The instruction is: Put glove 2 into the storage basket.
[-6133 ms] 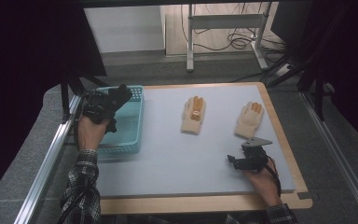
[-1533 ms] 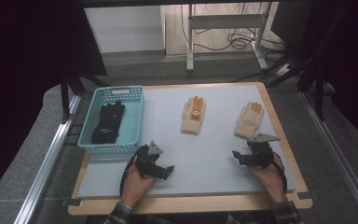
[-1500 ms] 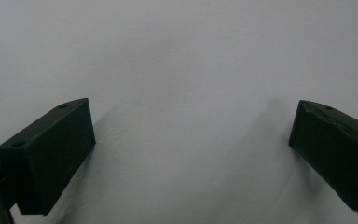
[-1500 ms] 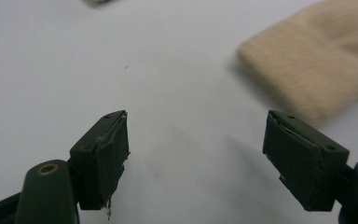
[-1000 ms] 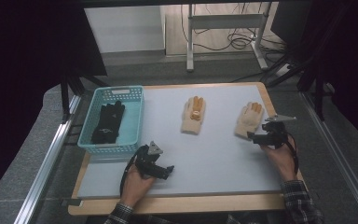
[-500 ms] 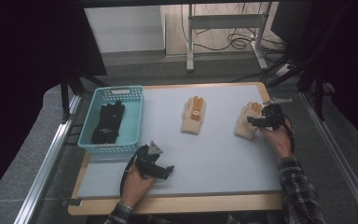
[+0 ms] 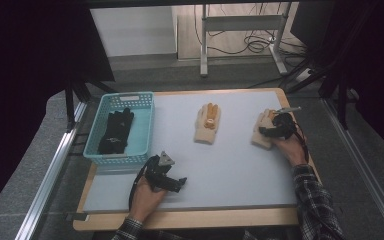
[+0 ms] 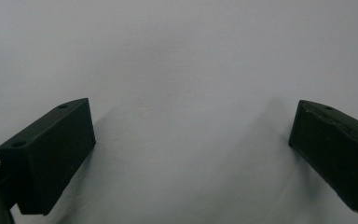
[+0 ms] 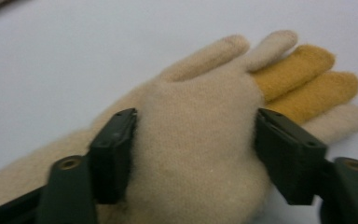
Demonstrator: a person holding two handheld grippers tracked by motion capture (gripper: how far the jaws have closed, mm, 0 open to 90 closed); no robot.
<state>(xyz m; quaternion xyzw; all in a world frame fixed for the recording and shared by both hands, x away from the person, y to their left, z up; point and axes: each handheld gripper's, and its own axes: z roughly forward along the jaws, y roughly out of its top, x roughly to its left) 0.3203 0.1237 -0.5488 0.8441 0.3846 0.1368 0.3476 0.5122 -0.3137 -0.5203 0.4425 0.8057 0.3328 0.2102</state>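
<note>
Right gripper view puts the right gripper (image 9: 193,149) astride a cream glove (image 9: 196,154), one jaw at each side of the palm and pressing into the knit, though I cannot tell whether it is clamped yet. The glove lies flat beneath that gripper, its mustard fingertips pointing away beyond the jaws. It looks soft, light and floppy, so I expect it to sag and fold once lifted; the thick palm is the sensible place to pinch, since the fingers would slip free. Well off to that gripper's left, the second glove (image 7: 208,123) lies flat, and farther left a basket (image 7: 142,125) holds a black glove (image 7: 115,132). The left gripper (image 7: 176,182) rests nearer the person, jaws wide apart and holding nothing. The surface (image 7: 230,170) is pale, smooth and roomy, with dark curtains around and cables behind.
</note>
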